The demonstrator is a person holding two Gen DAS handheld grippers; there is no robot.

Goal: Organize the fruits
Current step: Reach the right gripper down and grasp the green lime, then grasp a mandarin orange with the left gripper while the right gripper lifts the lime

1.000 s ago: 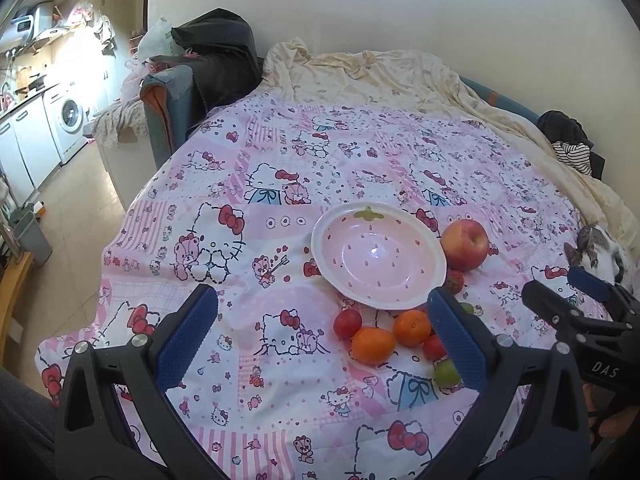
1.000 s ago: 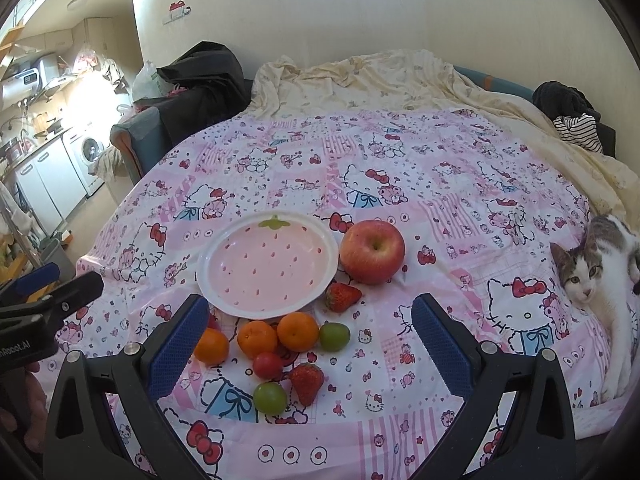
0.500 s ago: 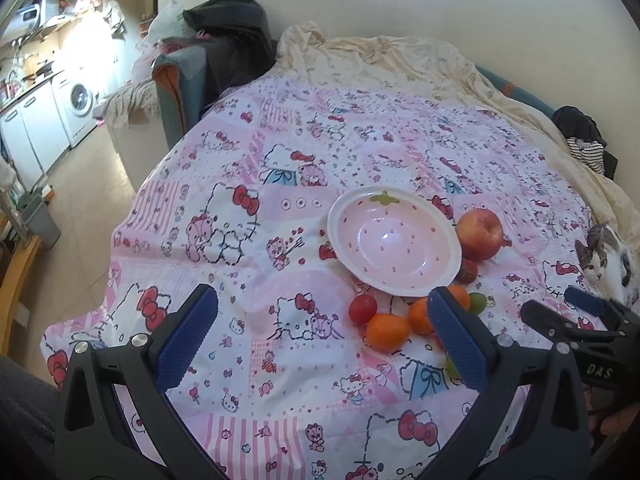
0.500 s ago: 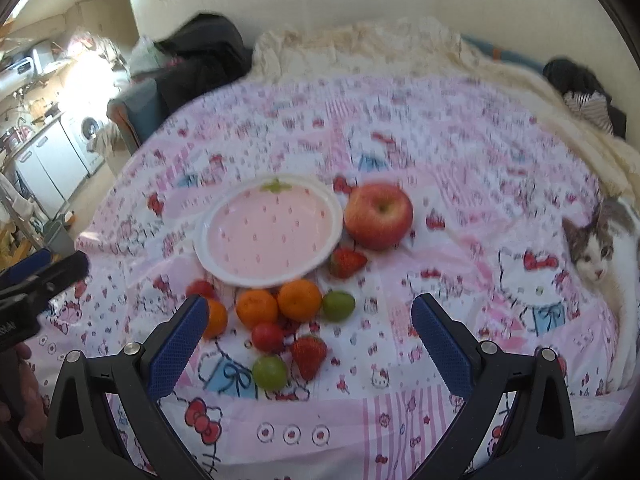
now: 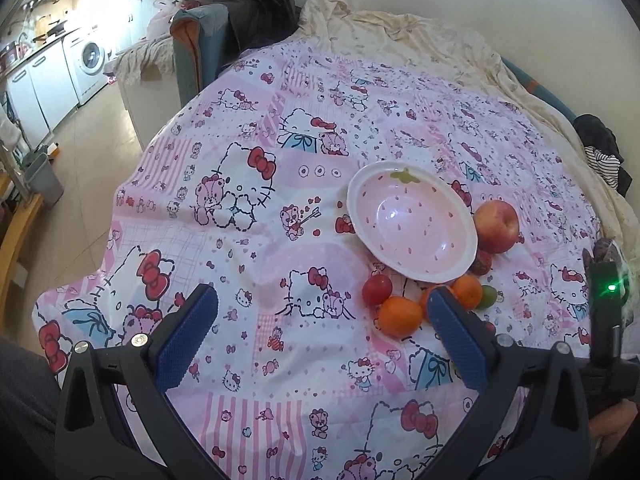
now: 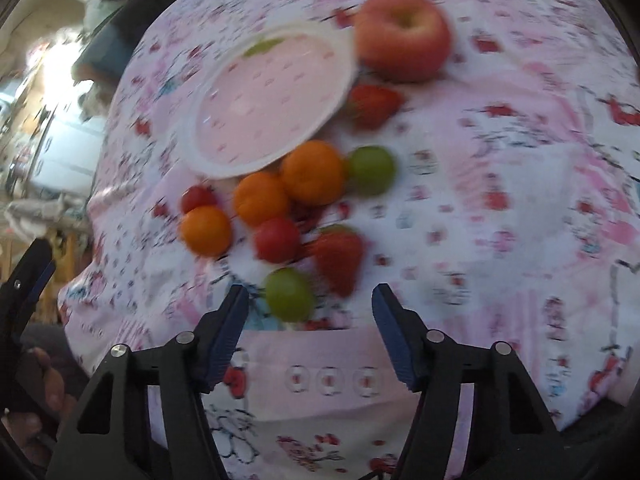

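A pink strawberry-patterned plate (image 5: 412,224) lies on a cartoon-print bedspread (image 5: 248,208), with nothing on it. All the fruit lies loose on the bedspread around the plate's near and right edges. A red apple (image 6: 402,36) sits just right of the plate, and a strawberry (image 6: 372,104) lies just below the apple, against the plate's rim. Along the plate's near edge lie three oranges (image 6: 312,172), a green grape (image 6: 372,170) touching the rightmost orange, and a small tomato (image 6: 196,198) at the left end. Farther from the plate lie a second tomato (image 6: 276,240), a second strawberry (image 6: 340,256) and a second green grape (image 6: 288,294).

The right gripper (image 6: 306,306) hovers low over the near edge of the pile, jaws apart, with the second green grape just ahead of the gap; this view is blurred. The left gripper (image 5: 322,308) hangs left of the plate above the bedspread, jaws wide apart and holding nothing.
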